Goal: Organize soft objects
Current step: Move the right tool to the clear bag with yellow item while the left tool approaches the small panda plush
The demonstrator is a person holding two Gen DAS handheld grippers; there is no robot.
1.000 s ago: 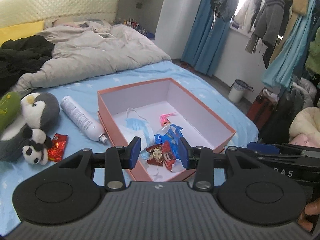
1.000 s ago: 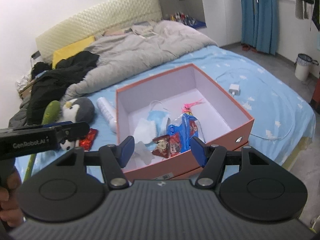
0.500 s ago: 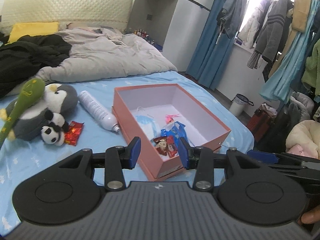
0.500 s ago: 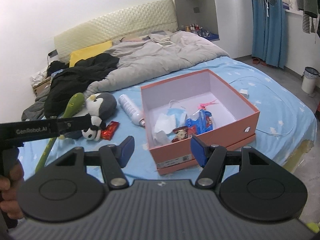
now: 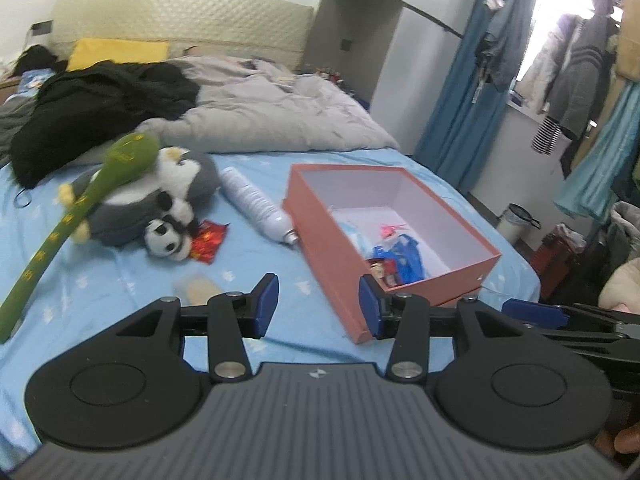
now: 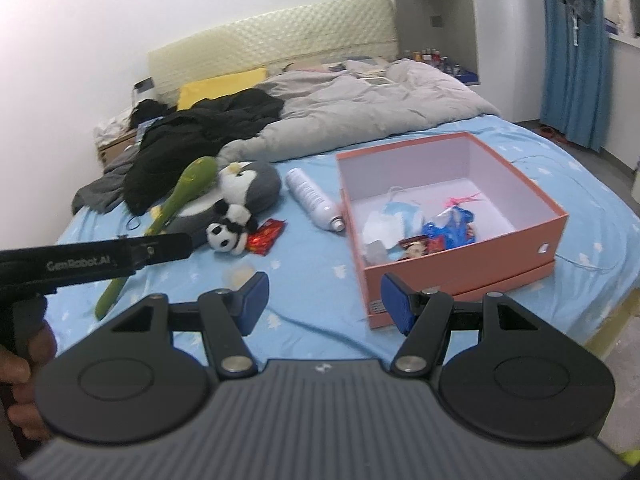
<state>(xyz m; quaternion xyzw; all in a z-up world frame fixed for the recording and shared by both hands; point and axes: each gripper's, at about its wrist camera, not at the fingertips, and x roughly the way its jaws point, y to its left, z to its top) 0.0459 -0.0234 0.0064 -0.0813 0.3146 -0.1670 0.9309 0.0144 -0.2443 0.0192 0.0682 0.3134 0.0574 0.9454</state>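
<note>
White lettering reading "GenRobot.AI" runs along the black side of the left gripper (image 6: 100, 258) in the right wrist view, the only text legible; print on the white spray can (image 6: 314, 196) is too blurred to read.

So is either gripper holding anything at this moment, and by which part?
Nothing is held. The left gripper and right gripper both stand open with only the blue bedsheet showing between their fingers; the left's jaws have just been opening.
</note>
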